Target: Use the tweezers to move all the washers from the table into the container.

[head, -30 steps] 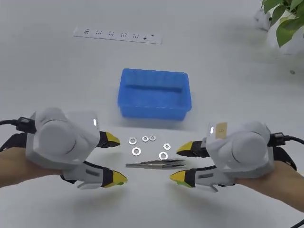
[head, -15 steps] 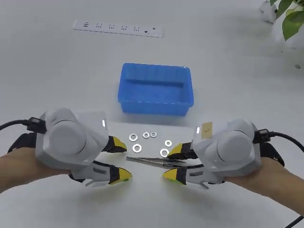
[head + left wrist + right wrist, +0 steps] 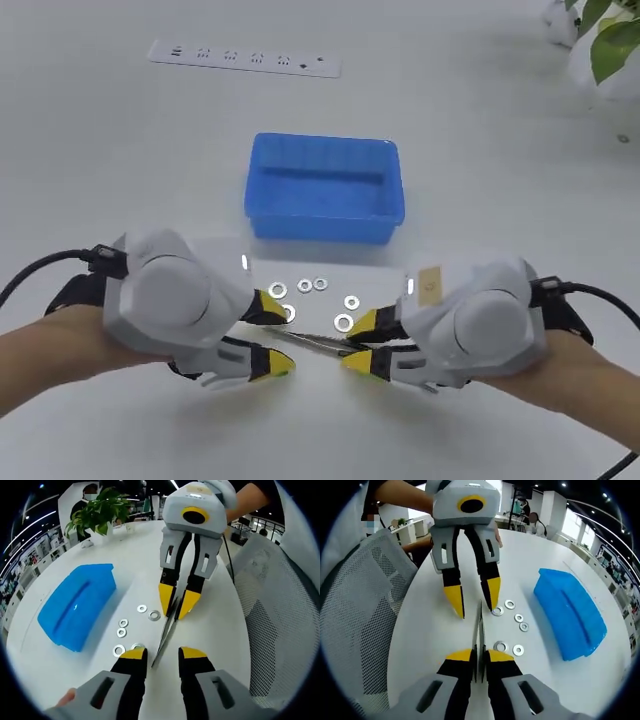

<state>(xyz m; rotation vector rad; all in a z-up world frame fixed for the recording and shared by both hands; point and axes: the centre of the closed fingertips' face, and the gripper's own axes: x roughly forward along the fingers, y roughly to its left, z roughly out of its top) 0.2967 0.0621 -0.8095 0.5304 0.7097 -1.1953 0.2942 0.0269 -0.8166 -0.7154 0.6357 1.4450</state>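
Tweezers (image 3: 320, 342) lie flat on the table (image 3: 480, 150) beside six washers (image 3: 343, 322), near one blue container (image 3: 320, 225). The right gripper's (image 3: 358, 342) jaws closely flank one end, though a firm pinch cannot be confirmed. The left gripper's (image 3: 283, 338) jaws stand spread astride the other. Risk: a shallow hold lets the thin tool slip and scatter washers.

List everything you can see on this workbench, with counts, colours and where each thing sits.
container: 1, blue, mid-table, beyond the washers
washers: 6, silver, on the table between container and tweezers
tweezers: 1, silver, flat on the table between the grippers
power strip: 1, white, far side
plant: 1, green, far right corner
table: 1, white
left gripper: white, yellow tips, open
right gripper: white, yellow tips, jaws astride the tweezers
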